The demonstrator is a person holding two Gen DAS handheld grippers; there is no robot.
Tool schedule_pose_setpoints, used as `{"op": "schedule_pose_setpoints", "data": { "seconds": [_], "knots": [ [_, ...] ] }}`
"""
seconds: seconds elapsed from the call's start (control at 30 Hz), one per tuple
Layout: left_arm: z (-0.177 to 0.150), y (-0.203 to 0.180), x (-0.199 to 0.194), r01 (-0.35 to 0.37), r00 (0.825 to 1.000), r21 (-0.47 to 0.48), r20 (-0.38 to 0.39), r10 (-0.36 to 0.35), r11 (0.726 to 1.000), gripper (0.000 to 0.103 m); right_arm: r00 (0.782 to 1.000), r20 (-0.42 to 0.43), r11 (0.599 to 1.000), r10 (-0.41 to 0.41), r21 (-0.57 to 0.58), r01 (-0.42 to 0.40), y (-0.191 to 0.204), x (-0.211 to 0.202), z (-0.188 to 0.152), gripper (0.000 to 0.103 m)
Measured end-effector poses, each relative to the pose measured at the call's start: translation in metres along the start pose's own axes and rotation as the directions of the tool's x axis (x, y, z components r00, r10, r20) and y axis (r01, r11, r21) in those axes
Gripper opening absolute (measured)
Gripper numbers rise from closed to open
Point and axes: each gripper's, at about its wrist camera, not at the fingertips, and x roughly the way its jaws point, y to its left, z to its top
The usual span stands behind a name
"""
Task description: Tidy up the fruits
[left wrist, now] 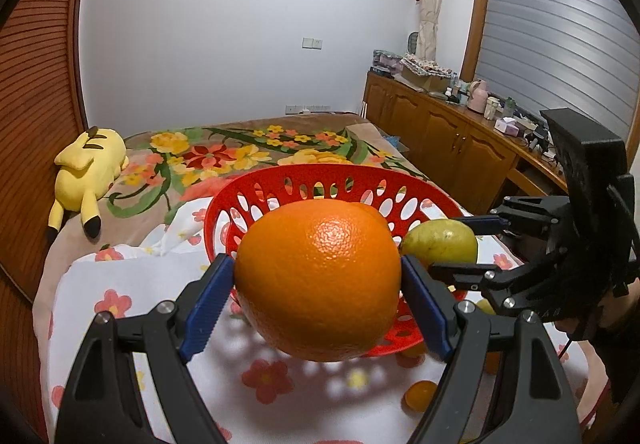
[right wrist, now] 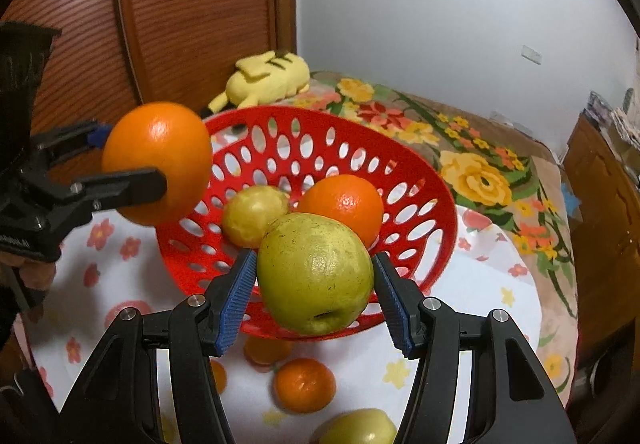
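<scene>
My left gripper (left wrist: 318,284) is shut on a large orange (left wrist: 318,280), held above the near rim of the red perforated basket (left wrist: 320,174). It also shows in the right wrist view (right wrist: 132,160) with the orange (right wrist: 160,148) at the basket's left edge. My right gripper (right wrist: 314,284) is shut on a yellow-green apple (right wrist: 314,272), held over the basket's (right wrist: 420,180) front rim. In the left wrist view this apple (left wrist: 440,244) sits at the basket's right side. Inside the basket lie an orange (right wrist: 344,204) and a yellow-green fruit (right wrist: 252,214).
On the flowered cloth (right wrist: 460,304) before the basket lie small tangerines (right wrist: 304,384), (right wrist: 266,350) and another green apple (right wrist: 356,428). A small orange fruit (left wrist: 420,394) lies near my left gripper. A yellow plush toy (left wrist: 86,172) lies at the wardrobe. A wooden cabinet (left wrist: 448,136) stands right.
</scene>
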Motion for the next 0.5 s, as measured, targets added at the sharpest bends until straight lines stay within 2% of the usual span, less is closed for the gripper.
{"op": "schedule_pose_setpoints", "data": {
  "seconds": [0.5],
  "knots": [
    [0.002,0.005,0.019,-0.004,1.0,-0.002,-0.024,0.004,1.0,0.082,0.997,-0.077,0.998,-0.009,-0.067,0.003,0.002,0.024,0.002,0.061]
  ]
}}
